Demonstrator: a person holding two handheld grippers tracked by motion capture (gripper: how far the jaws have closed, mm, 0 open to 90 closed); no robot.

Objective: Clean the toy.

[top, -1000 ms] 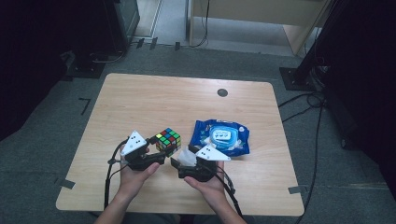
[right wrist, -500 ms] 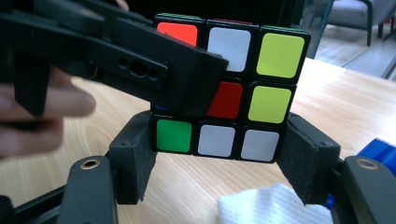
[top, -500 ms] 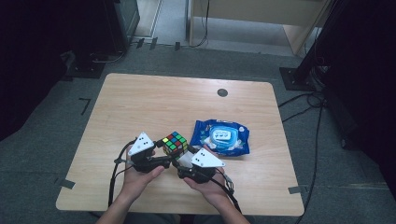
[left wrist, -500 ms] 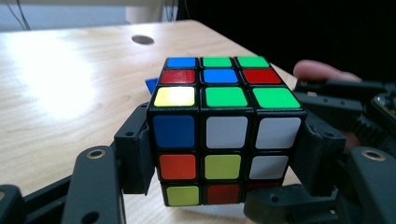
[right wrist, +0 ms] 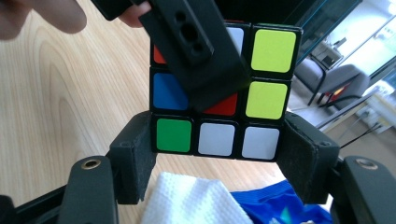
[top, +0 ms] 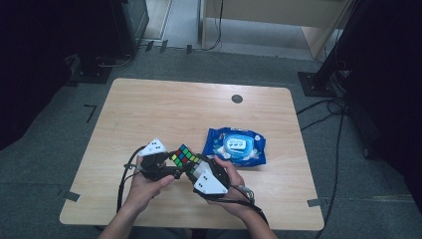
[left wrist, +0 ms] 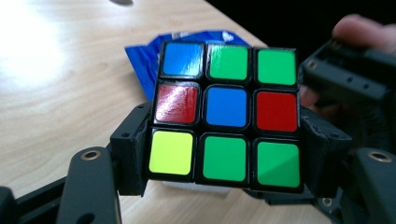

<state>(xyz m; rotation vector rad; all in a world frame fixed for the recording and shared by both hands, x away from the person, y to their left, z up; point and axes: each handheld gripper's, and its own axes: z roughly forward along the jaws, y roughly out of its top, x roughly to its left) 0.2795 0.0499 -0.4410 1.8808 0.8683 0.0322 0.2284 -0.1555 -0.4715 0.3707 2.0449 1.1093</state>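
Wooden table (top: 149, 114), blue wipes pack (top: 235, 146) near centre. Puzzle cube (top: 183, 156) is clamped between both grippers: left gripper (top: 175, 170), jaws just easing apart; right gripper (top: 195, 164) clenched on it.

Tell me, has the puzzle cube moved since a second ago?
Yes. The puzzle cube has shifted slightly toward the blue wipes pack and the table's near edge.
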